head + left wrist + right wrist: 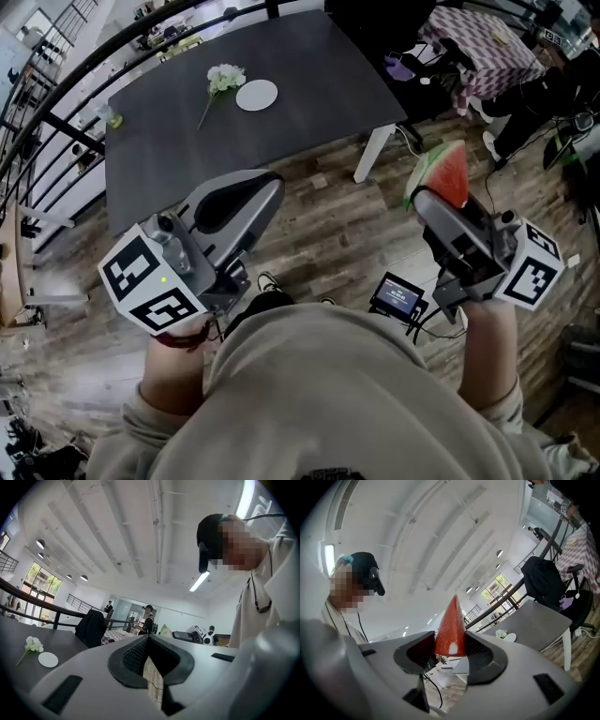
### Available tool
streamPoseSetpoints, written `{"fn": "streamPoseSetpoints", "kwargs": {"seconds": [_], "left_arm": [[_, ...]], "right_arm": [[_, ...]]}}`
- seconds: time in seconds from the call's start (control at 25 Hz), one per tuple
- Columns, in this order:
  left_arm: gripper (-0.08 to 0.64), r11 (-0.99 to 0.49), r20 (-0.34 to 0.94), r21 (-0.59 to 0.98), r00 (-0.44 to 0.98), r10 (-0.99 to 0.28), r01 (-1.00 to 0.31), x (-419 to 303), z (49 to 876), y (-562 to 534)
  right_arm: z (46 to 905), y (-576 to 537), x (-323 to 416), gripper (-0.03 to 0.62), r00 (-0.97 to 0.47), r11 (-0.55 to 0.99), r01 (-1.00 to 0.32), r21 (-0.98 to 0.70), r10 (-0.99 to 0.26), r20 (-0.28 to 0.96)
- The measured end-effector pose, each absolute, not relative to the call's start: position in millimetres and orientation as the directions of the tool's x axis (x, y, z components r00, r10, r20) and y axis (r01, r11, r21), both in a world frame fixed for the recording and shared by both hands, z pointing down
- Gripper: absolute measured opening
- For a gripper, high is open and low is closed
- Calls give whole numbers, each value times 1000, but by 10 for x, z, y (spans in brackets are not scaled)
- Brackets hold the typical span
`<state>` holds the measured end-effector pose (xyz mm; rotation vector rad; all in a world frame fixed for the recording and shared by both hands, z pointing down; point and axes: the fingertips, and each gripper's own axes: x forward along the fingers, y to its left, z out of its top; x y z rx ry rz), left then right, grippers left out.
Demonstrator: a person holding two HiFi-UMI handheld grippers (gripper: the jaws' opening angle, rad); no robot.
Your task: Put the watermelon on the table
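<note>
A red watermelon slice with a green rind sticks up out of my right gripper, whose jaws are shut on it. In the right gripper view the slice rises as a red wedge between the two pads. My left gripper is held over the wooden floor, just in front of the dark table, shut with nothing in it. Its pads meet at the tip in the left gripper view. Both grippers are off the table, near my chest.
On the table lie a white plate and a small white flower bunch. A black railing runs along the table's far left. A small screen device sits on the floor. Chairs and a checked cloth stand at the right.
</note>
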<state>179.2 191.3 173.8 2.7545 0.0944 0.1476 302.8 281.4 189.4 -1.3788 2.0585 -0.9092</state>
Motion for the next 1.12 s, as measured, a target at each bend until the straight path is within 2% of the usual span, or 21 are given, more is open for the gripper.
{"fn": "streamPoseSetpoints", "kwargs": {"seconds": [0.4,0.88,1.12], "left_arm": [[6,-918,53,387,992,114,85,1610,1775,1208],[6,-919,67,390,993,93,60,699,1753,201],[6,-911,73,412,997,37,3,328,1843,-42]], "right_arm": [[1762,2166,2823,215,-355,258,-650,-714,-935,-15],[1378,898,1869,216,-464,384,-601,-701,-882,-86],[1394,515,1548,215,-521,431,-541,-722,-846,-114]]}}
